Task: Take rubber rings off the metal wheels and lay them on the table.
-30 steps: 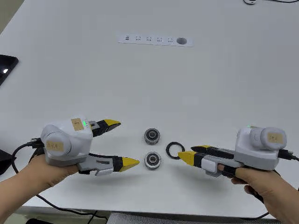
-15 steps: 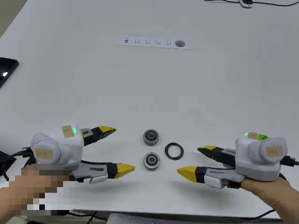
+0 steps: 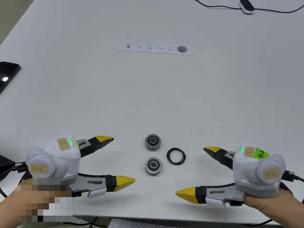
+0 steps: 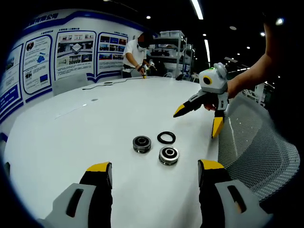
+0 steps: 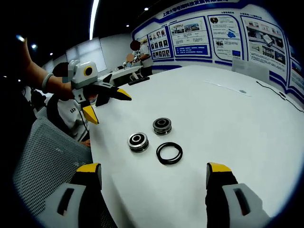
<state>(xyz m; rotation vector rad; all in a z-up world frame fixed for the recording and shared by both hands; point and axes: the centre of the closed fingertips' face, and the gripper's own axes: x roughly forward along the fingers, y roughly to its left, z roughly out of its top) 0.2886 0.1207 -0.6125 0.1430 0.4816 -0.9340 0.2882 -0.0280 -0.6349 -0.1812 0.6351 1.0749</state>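
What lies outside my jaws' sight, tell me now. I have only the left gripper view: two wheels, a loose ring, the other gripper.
Observer: In the head view, a green light glows on top of the left gripper's body, behind your camera.
Operator: Now report the table off to that gripper's left.
Observer: A flat black device lies at the left edge of the table, with a small bright spot on it.
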